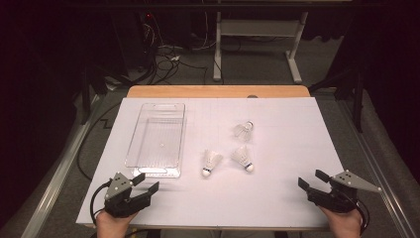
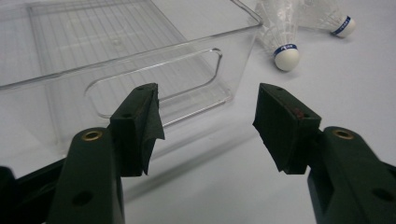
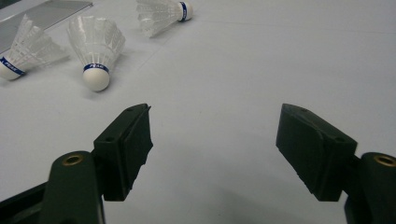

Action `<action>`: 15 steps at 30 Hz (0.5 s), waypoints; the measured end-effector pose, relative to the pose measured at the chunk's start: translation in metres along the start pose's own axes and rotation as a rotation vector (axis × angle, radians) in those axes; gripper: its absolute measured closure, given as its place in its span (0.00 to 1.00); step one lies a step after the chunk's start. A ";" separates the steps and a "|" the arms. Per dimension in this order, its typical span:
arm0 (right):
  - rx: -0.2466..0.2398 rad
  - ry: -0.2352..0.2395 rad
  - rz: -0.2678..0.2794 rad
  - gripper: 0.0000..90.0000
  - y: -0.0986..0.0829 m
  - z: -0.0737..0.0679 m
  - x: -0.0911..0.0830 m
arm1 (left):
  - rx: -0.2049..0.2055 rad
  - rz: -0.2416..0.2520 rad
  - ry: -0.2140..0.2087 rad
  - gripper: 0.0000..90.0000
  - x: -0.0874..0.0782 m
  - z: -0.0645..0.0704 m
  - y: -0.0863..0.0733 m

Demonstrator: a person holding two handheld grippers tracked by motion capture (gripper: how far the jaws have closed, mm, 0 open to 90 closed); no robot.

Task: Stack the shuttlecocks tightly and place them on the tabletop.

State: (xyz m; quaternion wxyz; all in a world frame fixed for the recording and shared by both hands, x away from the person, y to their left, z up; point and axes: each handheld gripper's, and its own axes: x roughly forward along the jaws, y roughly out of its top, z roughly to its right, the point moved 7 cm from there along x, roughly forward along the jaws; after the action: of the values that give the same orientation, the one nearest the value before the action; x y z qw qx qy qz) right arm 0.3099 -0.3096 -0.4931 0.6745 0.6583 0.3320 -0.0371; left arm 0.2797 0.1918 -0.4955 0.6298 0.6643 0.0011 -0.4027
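Observation:
Three white shuttlecocks lie on the white table sheet: one at the middle [image 1: 212, 162], one to its right [image 1: 243, 157], one farther back [image 1: 244, 130]. A clear plastic bin [image 1: 157, 139] stands empty to their left. My left gripper [image 1: 147, 182] rests open at the front left, just short of the bin's near wall [image 2: 140, 70]; two shuttlecocks [image 2: 281, 35] [image 2: 332, 18] lie beyond its right jaw. My right gripper [image 1: 311, 179] is open at the front right, well clear of the shuttlecocks [image 3: 95, 44] [image 3: 25, 46] [image 3: 161, 14], with nothing between its jaws.
The white sheet [image 1: 277, 198] covers a wooden table [image 1: 218, 91]. Past the far edge are cables on the floor and a white desk frame [image 1: 257, 34]. Bare sheet lies between the two grippers and to the right of the shuttlecocks.

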 end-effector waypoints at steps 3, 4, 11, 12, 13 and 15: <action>-0.001 0.001 -0.002 0.30 0.000 0.000 0.000 | 0.015 -0.008 -0.008 0.46 0.002 0.005 0.000; -0.002 0.001 -0.002 0.30 0.000 0.000 0.000 | 0.017 -0.011 -0.013 0.46 0.003 0.006 0.000; -0.002 0.005 -0.005 0.30 0.000 -0.001 0.000 | 0.015 -0.017 -0.029 0.45 0.006 0.013 0.002; -0.002 0.005 -0.006 0.30 0.000 -0.001 0.000 | 0.014 -0.017 -0.030 0.45 0.007 0.013 0.002; -0.002 0.006 -0.006 0.30 0.000 -0.001 0.001 | 0.014 -0.014 -0.032 0.44 0.007 0.014 0.002; 0.000 0.006 -0.006 0.30 0.000 -0.001 0.001 | 0.017 -0.007 -0.033 0.44 0.006 0.016 0.004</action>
State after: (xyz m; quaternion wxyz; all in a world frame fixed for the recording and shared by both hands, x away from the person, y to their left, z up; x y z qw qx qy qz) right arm 0.3098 -0.3083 -0.4936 0.6735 0.6575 0.3358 -0.0370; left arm 0.2776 0.1746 -0.4940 0.6226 0.6629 -0.0103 -0.4157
